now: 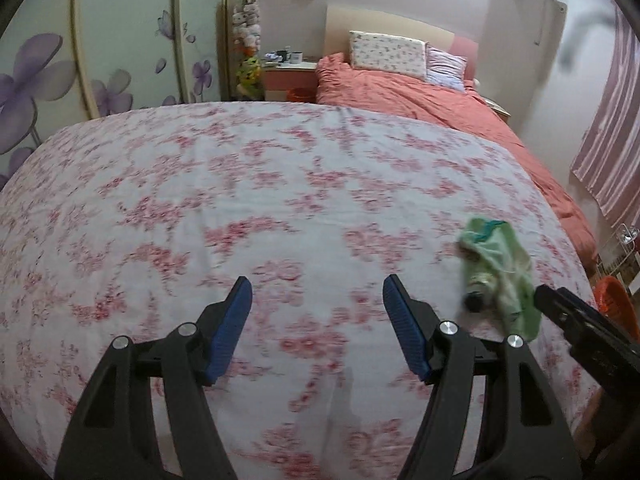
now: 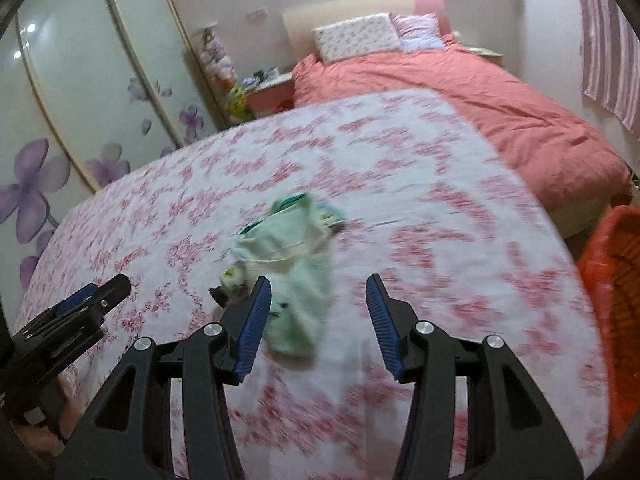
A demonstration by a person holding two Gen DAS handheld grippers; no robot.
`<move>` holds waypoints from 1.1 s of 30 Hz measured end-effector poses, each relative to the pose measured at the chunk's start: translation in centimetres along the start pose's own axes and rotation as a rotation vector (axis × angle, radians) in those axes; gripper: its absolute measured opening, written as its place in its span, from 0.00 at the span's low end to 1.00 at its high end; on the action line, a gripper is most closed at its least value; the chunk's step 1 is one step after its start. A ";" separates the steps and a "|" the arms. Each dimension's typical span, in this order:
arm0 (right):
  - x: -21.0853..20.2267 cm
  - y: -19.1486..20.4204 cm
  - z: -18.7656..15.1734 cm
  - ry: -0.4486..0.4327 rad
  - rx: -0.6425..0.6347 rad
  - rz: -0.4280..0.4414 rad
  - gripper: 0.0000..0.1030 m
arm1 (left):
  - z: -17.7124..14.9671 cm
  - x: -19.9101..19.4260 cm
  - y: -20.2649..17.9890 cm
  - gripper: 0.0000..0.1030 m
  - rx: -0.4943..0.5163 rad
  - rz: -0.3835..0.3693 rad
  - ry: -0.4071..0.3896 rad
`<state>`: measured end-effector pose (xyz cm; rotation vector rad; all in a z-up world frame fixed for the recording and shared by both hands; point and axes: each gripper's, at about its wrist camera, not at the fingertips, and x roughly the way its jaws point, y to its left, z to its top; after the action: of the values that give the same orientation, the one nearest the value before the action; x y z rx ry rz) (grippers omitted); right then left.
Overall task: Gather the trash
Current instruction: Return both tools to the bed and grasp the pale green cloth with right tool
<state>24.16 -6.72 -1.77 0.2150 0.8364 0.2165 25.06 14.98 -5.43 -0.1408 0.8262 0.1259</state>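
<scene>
Trash [image 2: 288,264]: a crumpled pale green bag with a dark-capped item poking from its near end lies on the pink-flowered white cloth [image 1: 280,184] covering the near surface, right of centre in the left wrist view [image 1: 500,268] and close to the middle in the right wrist view; both views are motion-blurred, so the contents cannot be identified further.

Far left: wardrobe doors [image 1: 120,40] with purple flower prints stand behind the flowered cloth; beside them a tall column of soft toys [image 1: 248,36]; next a bedside unit [image 1: 290,74] carrying small items too blurred to name.

Centre: the left tool [image 1: 318,300] hovers over bare flowered cloth, its blue pads spread apart with nothing between them; the trash lies just beyond its right finger, not touching it.

Centre right: the right tool [image 2: 320,300] hangs over the cloth with jaws spread and empty; in the right wrist view its left pad [image 2: 254,320] overlaps the near edge of the green bag, contact cannot be confirmed; the gap between the pads shows only cloth. Each tool appears at the edge of the other's view, the two close together.

Right: a bed with a coral quilt [image 2: 520,120] and two pillows [image 2: 356,36] against the headboard; a striped pink curtain [image 2: 608,52] on the far wall; an orange basket [image 2: 616,300] stands at the right edge of the flowered cloth, near the foot of the bed.
</scene>
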 end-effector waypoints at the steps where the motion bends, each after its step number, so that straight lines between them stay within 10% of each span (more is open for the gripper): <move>1: 0.7 0.4 0.1 0.018 -0.002 0.005 0.49 | 0.0 0.1 0.3 0.65 -0.004 0.001 0.003; 6: 2.2 1.4 0.1 0.060 -0.020 0.005 0.49 | -0.2 0.7 0.3 0.65 -0.002 -0.009 0.016; 11: 2.2 2.2 -0.3 0.048 -0.089 -0.042 0.09 | -0.2 1.1 -1.4 0.65 0.025 -0.056 0.025; 20: -1.6 -4.5 -0.2 -0.075 0.094 -0.256 0.07 | 0.5 2.3 -8.3 0.68 0.143 -0.178 0.027; 26: -2.3 -6.7 -0.6 -0.051 0.148 -0.229 0.07 | 0.8 4.4 -12.8 0.68 0.245 -0.184 0.055; 33: -2.2 -7.4 -0.9 -0.022 0.169 -0.177 0.07 | 0.5 6.1 -14.8 0.33 0.306 -0.144 0.080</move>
<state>22.82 -14.33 -2.80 0.2997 0.8471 -0.0229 31.95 0.86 -8.51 0.0835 0.9025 -0.1429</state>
